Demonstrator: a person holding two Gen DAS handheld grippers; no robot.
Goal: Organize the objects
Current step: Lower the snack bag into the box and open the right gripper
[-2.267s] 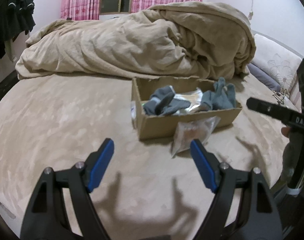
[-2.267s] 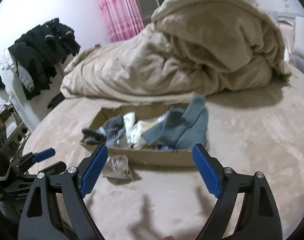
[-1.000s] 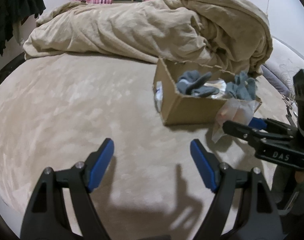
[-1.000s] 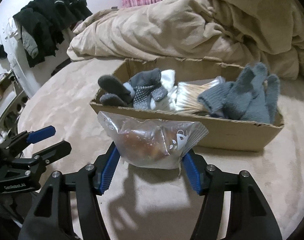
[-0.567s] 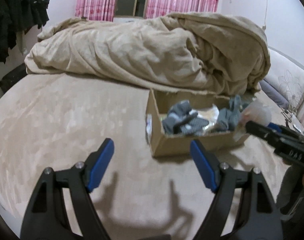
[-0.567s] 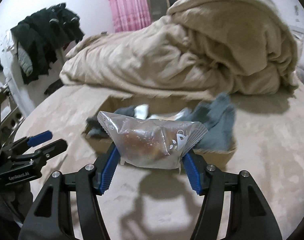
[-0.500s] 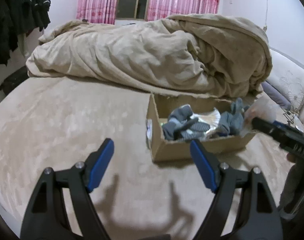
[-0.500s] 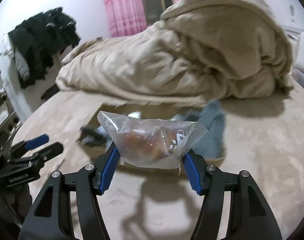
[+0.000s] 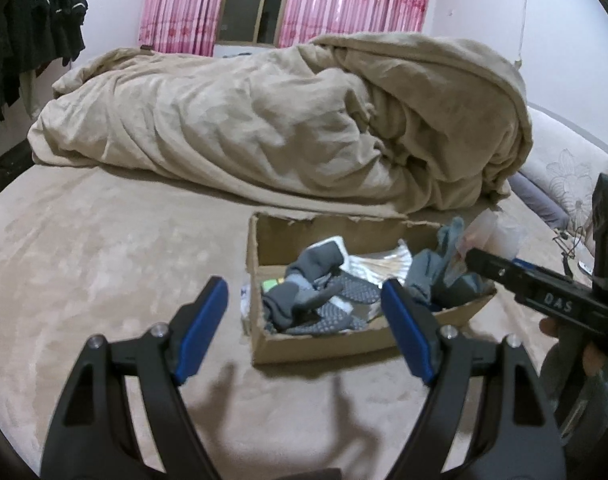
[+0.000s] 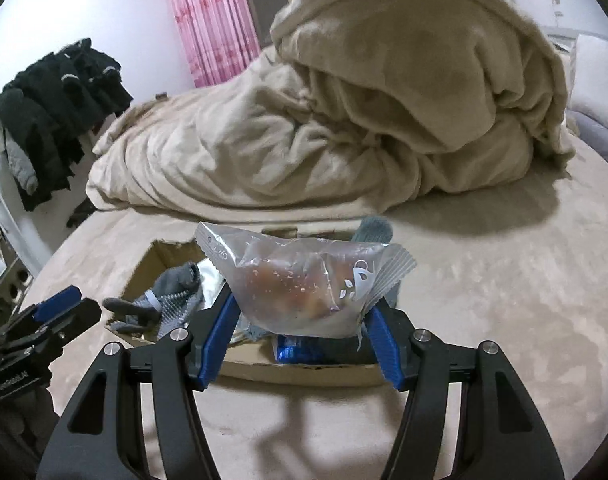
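Note:
A clear plastic bag [image 10: 304,284] with a brown pastry inside is clamped between the blue pads of my right gripper [image 10: 300,318], which is shut on it. The bag hangs just above the right half of an open cardboard box [image 10: 304,372] on the beige bed. In the box [image 9: 315,348] lie grey socks [image 9: 315,268], grey gloves [image 9: 435,268] and a shiny packet. My left gripper [image 9: 304,308] stands open and empty in front of the box's left end. The right gripper [image 9: 503,270] reaches in from the right in the left wrist view.
A big rumpled beige duvet [image 9: 304,128] is heaped right behind the box. Dark clothes [image 10: 52,120] hang at the left wall, and a pale pillow [image 9: 563,164] lies at the right. Pink curtains [image 9: 343,0] cover the far window. Bare bedspread [image 9: 104,248] stretches left of the box.
The bag lay on the bed in front of the box; my right gripper shut on it and lifted it over the box. The left gripper stayed open and rose slightly.

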